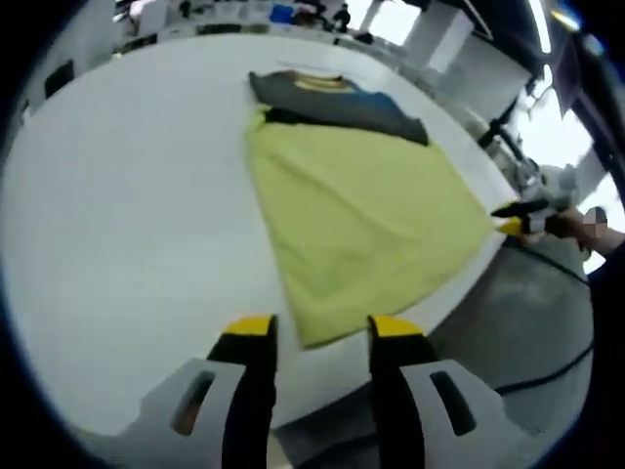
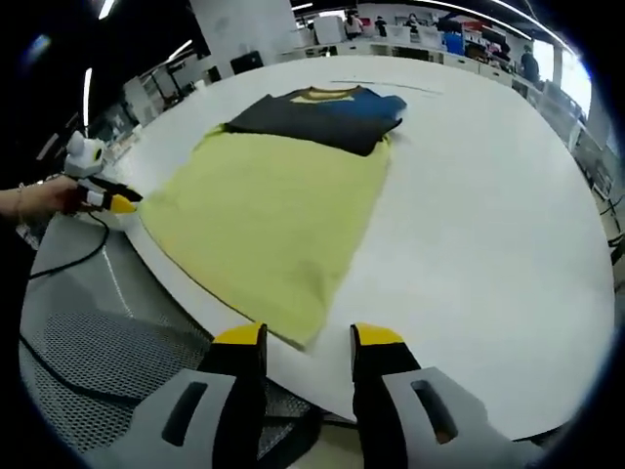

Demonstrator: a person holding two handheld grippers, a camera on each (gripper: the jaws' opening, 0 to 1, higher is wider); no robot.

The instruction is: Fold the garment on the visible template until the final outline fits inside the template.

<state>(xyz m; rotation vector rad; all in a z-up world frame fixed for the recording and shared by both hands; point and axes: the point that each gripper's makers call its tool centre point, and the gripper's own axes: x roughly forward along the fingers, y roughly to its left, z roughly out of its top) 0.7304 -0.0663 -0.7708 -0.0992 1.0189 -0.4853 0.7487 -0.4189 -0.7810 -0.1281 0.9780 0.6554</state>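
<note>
Garment (image 1: 361, 220) lies flat, unfolded, beside dark shirt (image 1: 332, 103); both grippers (image 1: 322, 332) (image 2: 298, 340) wide, at its near corners.

Open-plan lab or workshop: large white table (image 2: 488, 225), ceiling strip lights (image 2: 181, 49), cluttered benches (image 2: 410, 24) behind.

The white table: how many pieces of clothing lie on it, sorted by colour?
Yellow-green garment: 1
Dark grey garment with blue and yellow parts: 1
Total: 2, both on the white table.
</note>
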